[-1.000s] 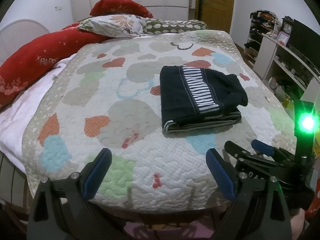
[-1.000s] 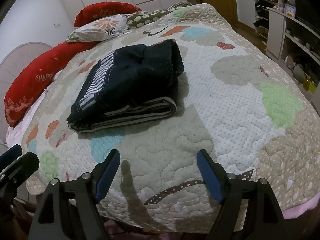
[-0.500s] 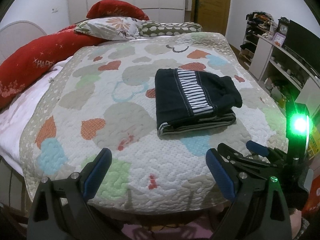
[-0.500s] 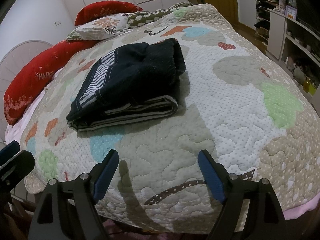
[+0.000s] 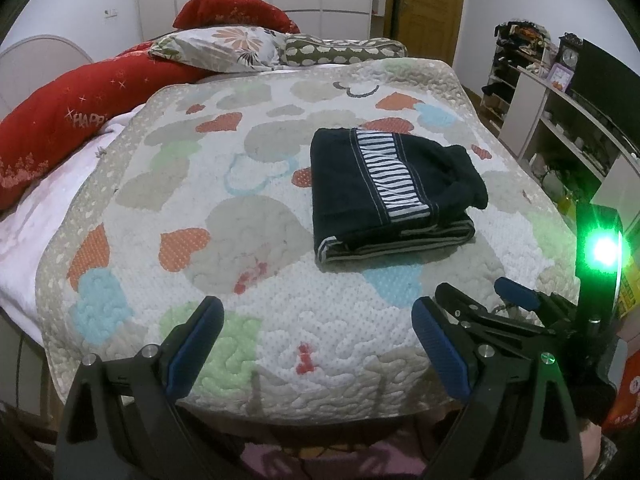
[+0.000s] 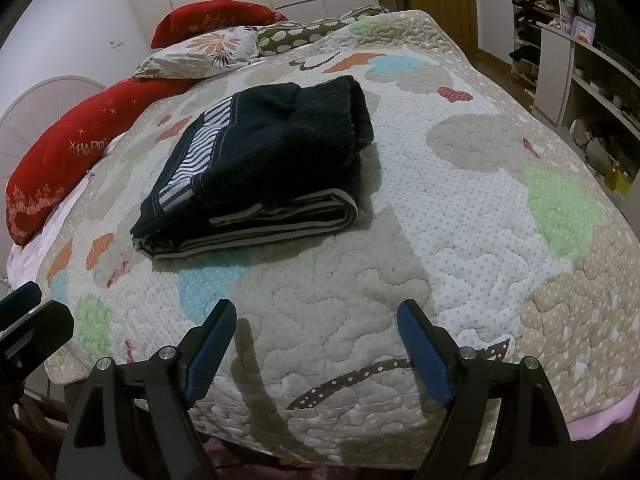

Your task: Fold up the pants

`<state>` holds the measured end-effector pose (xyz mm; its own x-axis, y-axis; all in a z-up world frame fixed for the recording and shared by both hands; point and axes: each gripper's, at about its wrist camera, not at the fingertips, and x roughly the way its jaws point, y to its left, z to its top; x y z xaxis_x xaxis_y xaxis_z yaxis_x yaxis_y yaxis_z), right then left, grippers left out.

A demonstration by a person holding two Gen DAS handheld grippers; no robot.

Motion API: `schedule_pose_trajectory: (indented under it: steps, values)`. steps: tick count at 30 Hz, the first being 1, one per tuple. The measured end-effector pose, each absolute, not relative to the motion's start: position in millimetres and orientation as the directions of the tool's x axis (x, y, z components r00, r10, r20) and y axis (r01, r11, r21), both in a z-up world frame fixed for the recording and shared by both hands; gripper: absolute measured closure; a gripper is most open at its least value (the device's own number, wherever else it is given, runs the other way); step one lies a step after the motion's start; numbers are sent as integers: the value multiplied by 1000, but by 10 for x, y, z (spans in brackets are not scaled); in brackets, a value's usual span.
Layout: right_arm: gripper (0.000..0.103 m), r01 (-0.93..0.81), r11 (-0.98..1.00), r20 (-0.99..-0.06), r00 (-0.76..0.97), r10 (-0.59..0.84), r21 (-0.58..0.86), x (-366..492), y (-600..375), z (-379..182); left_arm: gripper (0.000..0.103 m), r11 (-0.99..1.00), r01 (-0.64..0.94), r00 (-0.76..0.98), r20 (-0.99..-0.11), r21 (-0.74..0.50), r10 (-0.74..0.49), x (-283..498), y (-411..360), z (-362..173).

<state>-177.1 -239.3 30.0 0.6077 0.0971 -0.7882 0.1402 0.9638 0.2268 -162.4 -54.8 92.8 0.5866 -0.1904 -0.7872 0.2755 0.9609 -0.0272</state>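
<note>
The dark navy pants (image 5: pixel 394 194) lie folded into a compact stack on the patterned quilt (image 5: pixel 224 216), a band of white stripes running across their top. In the right wrist view the same pants (image 6: pixel 260 168) sit up and left of centre. My left gripper (image 5: pixel 318 322) is open over the quilt's near edge, well short of the pants, with nothing between its blue pads. My right gripper (image 6: pixel 316 326) is open too, empty, and also back from the stack. The right gripper (image 5: pixel 486 296) shows at the lower right of the left wrist view, with a green light behind it.
Red cushions (image 5: pixel 60 120) and patterned pillows (image 5: pixel 224 46) lie along the left and far side of the bed. White shelving (image 5: pixel 560 128) with clutter and a dark screen stands to the right. A wooden door (image 5: pixel 432 8) is at the back.
Both views have drawn back a little from the bed, so the pants look slightly smaller and farther. The pants have not moved, and both grippers stay open.
</note>
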Motion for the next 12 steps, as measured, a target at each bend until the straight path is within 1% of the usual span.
schedule_pose_trajectory:
  steps: [12]
  values:
    - [14, 128, 969, -787, 610, 93, 214, -1753, -2372, 286, 9, 963, 267, 576, -797, -28, -183, -1601, -526, 882]
